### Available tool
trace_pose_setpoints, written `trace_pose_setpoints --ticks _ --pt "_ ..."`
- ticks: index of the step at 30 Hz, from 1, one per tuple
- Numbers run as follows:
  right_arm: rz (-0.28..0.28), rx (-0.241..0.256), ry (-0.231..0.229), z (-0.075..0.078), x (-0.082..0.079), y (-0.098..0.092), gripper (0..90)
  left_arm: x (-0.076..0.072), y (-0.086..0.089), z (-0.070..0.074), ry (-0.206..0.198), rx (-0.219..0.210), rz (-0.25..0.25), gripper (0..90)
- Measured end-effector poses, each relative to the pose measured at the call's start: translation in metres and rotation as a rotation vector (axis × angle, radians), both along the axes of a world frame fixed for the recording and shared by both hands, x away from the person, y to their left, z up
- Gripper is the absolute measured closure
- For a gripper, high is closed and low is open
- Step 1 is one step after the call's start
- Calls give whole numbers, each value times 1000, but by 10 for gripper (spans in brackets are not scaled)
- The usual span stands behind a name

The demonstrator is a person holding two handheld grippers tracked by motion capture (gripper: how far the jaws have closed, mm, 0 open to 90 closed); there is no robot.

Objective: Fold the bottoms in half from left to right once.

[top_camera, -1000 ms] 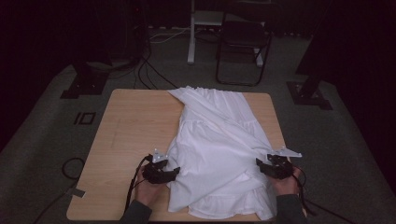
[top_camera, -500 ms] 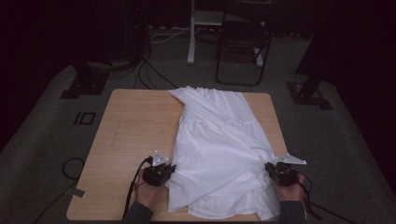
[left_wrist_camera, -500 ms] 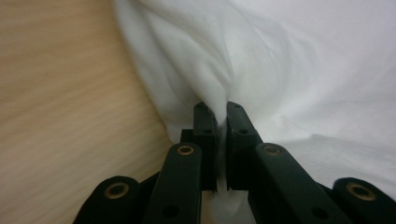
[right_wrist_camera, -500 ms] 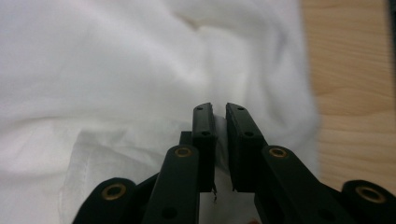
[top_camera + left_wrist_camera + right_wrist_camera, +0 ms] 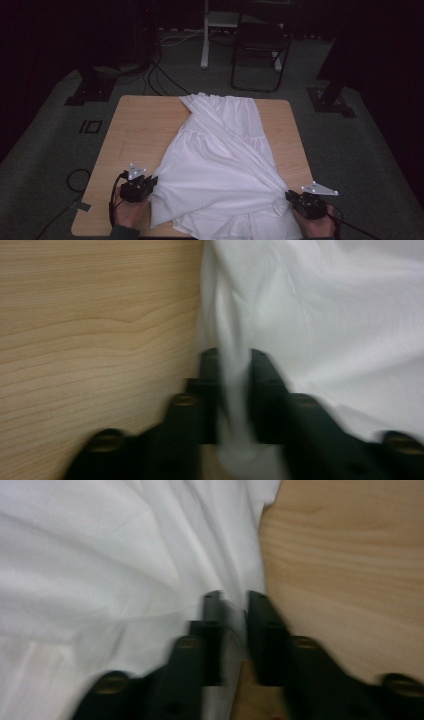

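High view: white cloth (image 5: 220,170) spread on counter (image 5: 135,130); left tool (image 5: 148,185) and right tool (image 5: 289,196) each clamp a near edge.

1 white garment (image 5: 220,165), 1 wooden table (image 5: 135,130), 2 grippers, left (image 5: 150,184) and right (image 5: 290,196), 1 chair (image 5: 260,45) behind.

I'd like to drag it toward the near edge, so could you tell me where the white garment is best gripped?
At the near side edges of the white garment, coming in from each flank. There the cloth gathers into thin folds, as where the left claw and right claw already pinch it against the flat wooden table.
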State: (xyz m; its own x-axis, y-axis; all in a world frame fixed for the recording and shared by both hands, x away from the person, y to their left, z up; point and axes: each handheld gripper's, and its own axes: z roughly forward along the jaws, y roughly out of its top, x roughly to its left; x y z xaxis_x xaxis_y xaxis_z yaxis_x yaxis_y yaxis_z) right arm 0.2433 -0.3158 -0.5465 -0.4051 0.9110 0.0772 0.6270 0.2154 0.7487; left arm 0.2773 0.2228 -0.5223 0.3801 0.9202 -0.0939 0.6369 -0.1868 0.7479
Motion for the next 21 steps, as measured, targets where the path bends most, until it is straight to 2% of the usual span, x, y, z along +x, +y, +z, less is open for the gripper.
trace_pose_setpoints --ticks 1,3,6,7,9,11,14,15,16,17,18,21 --pt "-4 5 -13 3 2 0 653 0 1 2 -28 -13 -9 654" --pt "6 33 -42 10 8 1 585 2 2 10 -73 -4 -23 565" --pt "48 42 -92 21 25 12 532 15 2 22 -127 -7 -24 497" --pt "60 41 -98 24 33 18 529 22 1 24 -127 -6 -29 471" --pt "88 39 -112 27 49 32 523 39 -3 24 -120 -8 -39 439" --pt "115 28 -117 28 65 48 524 57 -8 20 -109 15 -54 408" --pt "151 21 -122 27 86 70 521 81 -16 11 -77 50 -48 394" --pt "156 15 -123 26 93 77 509 81 -16 11 -77 50 -48 394" --pt "163 12 -120 25 99 84 500 95 -19 3 -41 48 -43 395" --pt "169 8 -116 24 106 89 492 95 -19 3 -41 48 -43 398" --pt "166 -2 -112 24 112 95 483 104 -23 -4 -6 46 -52 417" --pt "172 -32 -103 22 131 112 460 111 -29 -12 28 59 -54 485"
